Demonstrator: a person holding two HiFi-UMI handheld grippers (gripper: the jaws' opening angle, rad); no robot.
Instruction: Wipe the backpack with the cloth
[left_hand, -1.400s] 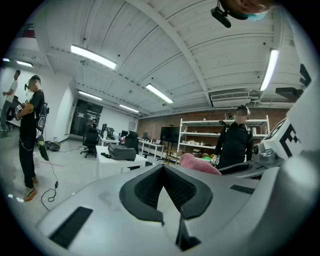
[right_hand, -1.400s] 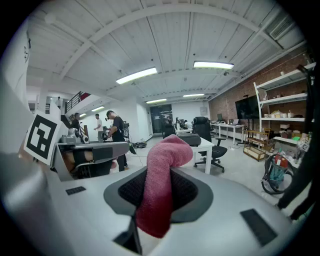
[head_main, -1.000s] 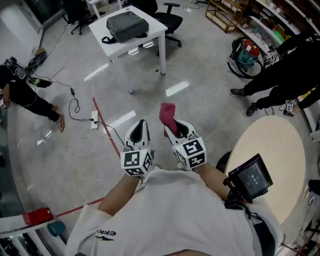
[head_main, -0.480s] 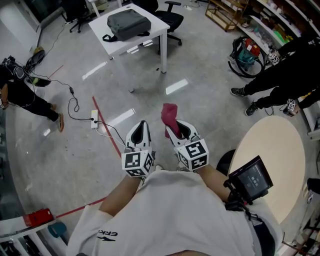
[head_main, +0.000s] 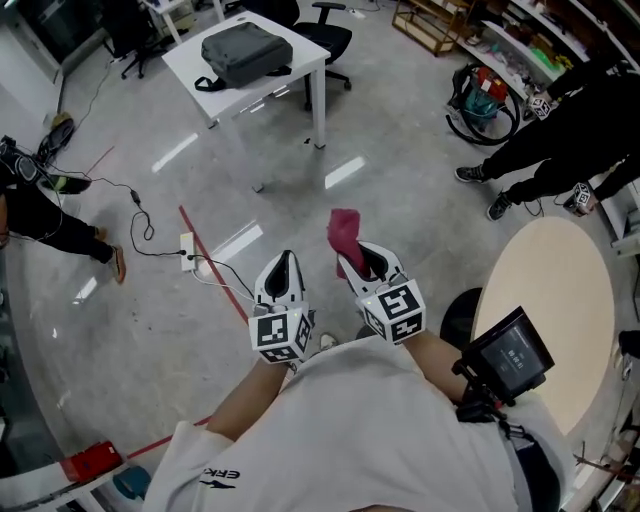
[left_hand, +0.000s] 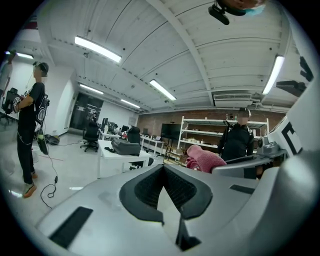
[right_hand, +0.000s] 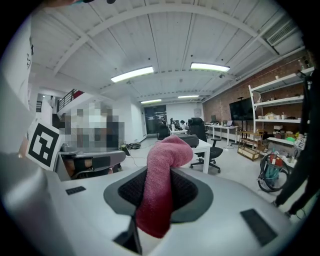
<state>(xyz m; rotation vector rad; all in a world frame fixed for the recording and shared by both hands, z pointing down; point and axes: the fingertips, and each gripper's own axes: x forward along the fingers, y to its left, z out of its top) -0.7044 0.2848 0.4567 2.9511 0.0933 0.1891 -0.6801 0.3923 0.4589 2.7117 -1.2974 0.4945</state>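
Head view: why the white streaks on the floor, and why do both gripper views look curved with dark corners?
Head view: the streaks are glare on the glossy floor, probably reflections of the strip lights. Left gripper view: those lights show overhead; the wide-angle lens bows the ceiling and darkens the corners. Right gripper view: same bowing; the pink cloth close up is sharp.

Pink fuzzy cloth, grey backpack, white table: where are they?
Pink fuzzy cloth (head_main: 344, 230): head view, its bunched free end.
Grey backpack (head_main: 245, 52): head view, middle of its top panel.
White table (head_main: 250, 96): head view, bare top in front of the backpack.
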